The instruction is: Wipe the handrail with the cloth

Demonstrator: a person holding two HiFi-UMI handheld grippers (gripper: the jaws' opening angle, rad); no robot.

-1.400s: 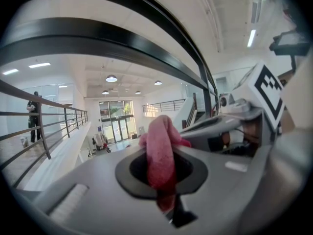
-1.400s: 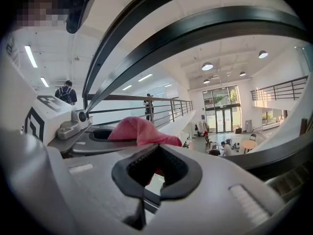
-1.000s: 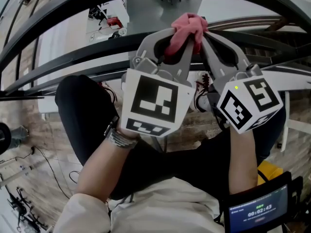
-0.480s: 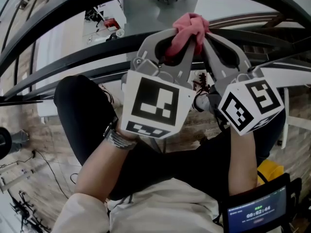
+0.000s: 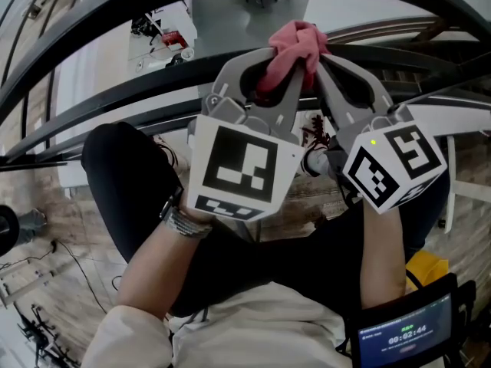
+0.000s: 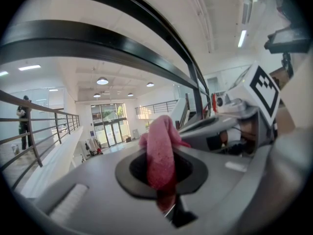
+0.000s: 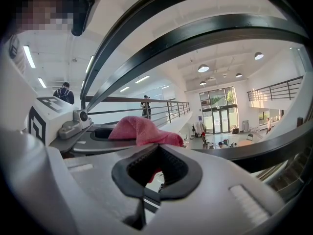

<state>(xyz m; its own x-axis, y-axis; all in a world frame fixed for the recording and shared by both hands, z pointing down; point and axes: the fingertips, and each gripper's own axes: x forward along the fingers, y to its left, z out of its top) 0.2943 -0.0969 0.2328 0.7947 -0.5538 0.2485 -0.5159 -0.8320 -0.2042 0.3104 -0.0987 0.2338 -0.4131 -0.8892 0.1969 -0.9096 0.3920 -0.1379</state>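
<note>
Two grippers meet on one pink cloth [image 5: 295,46]; the left gripper [image 5: 272,64] is clamped on it, a fold running down between its closed jaws in its own view; the right gripper [image 5: 321,61] has its jaws pressed together too, and seems to nip the cloth's edge at its tips, a bit of pink showing through the opening behind them. The cloth is bunched and held in the air near the handrail [image 5: 92,37], whose dark bars arc above and beyond it in both gripper views; no view shows cloth touching rail. Judged so, the step in hand is readying the cloth, not wiping; next, one gripper should likely let go, and the other press the cloth onto the rail and slide it along.
</note>
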